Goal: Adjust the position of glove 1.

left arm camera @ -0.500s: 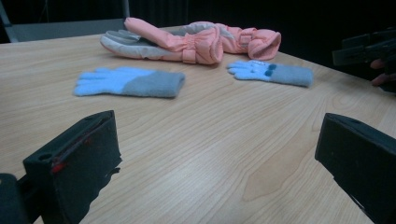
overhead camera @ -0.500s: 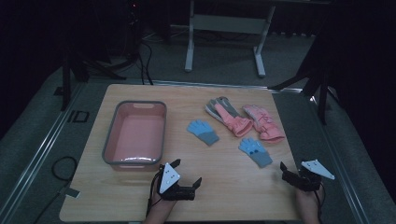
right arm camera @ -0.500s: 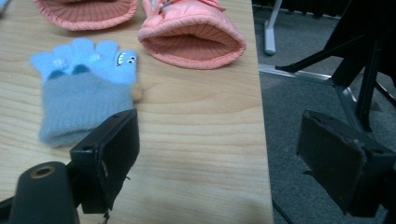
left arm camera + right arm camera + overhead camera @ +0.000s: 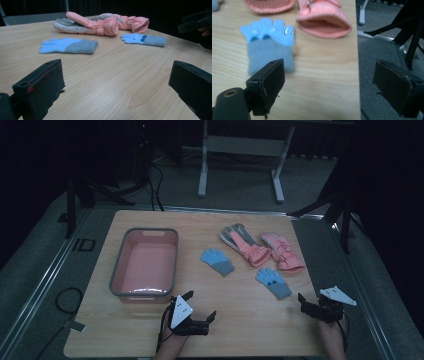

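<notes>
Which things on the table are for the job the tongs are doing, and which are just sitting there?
For the job, most likely:
left tongs, open
right tongs, open
right blue glove, nearest the right tongs
left blue glove
two pink gloves
pink tub, probably where the gloves go

Just lying about:
white frame on the floor behind the table
cables on the floor
</notes>
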